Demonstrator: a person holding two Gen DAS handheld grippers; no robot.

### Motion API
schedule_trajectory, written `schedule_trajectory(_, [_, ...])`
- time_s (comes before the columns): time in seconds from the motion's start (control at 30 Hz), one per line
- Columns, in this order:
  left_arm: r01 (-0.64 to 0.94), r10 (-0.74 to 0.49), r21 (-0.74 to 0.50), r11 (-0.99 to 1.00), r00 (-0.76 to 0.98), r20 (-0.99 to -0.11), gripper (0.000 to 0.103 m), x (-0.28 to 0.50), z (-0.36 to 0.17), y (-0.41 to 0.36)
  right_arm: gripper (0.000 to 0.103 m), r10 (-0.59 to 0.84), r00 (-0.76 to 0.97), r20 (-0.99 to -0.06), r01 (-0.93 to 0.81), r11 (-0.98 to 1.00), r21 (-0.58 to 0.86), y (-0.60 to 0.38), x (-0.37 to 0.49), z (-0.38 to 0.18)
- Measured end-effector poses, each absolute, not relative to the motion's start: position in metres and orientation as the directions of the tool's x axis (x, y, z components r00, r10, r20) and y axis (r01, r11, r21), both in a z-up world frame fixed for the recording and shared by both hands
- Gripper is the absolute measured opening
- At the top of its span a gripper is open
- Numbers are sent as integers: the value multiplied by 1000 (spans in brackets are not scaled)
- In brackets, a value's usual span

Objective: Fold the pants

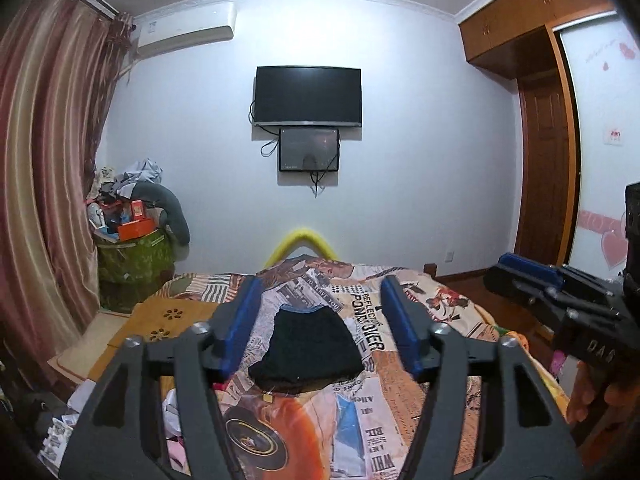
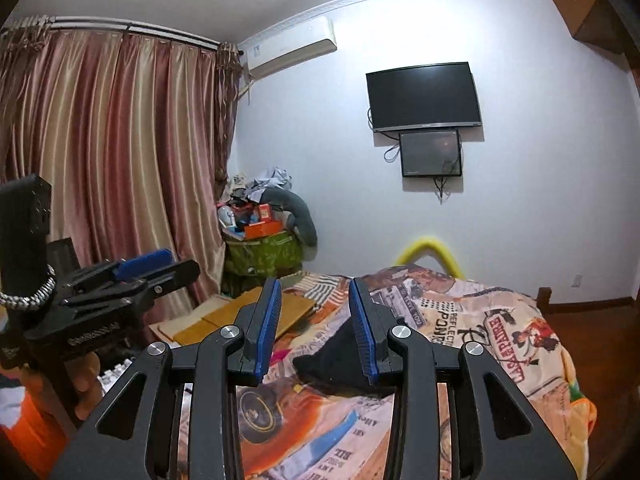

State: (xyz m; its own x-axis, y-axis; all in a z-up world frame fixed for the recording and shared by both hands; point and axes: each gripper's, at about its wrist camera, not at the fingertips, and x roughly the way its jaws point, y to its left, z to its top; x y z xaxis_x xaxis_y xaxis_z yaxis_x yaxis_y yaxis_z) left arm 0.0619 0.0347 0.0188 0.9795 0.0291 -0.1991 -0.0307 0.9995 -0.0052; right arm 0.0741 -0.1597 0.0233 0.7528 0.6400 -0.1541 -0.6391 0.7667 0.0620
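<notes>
The black pants (image 1: 308, 352) lie folded into a small dark bundle on the printed bedspread (image 1: 400, 392). In the right wrist view the pants (image 2: 332, 364) are partly hidden behind the right finger. My left gripper (image 1: 320, 284) hovers above the bed, short of the bundle, its blue pads (image 1: 244, 320) wide apart with nothing between them. My right gripper (image 2: 314, 284) is also open and empty, held above the bed to the right of the left one. Each gripper shows at the edge of the other's view: the right gripper (image 1: 520, 272), the left gripper (image 2: 152, 264), each held by a hand.
The bed's far end has a yellow padded arch (image 1: 304, 240). A green basket (image 1: 136, 256) heaped with clutter stands by the curtain (image 1: 52, 160). Wooden boards (image 1: 160, 324) lie left of the bed. A TV (image 1: 308, 96) hangs on the wall, and a wardrobe (image 1: 548, 160) stands at the right.
</notes>
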Motion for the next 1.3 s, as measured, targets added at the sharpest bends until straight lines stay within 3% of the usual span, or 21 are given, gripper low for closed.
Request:
schedule_trajectory(0.1, [-39,37,-7,999,979,-198,78,56,18,34,65,615,777,-137,-614,787,55,-163,65,23])
schedule_trajectory(0.27, [-65,59,-24,998,981,-183,98,50,18,37,81,585,801,-126,-583,810,61,-166,61,25])
schedule_trajectory(0.43, [-76,71,-24,997,984,-161,102,43,18,40,103,548,830,-108,-545,837,59,-168,60,26])
schedule_trajectory(1.3, [-61,58,-12,998,982,-180,102,46,12,34,103,529,839,-129,-527,849,50,-169,53,17])
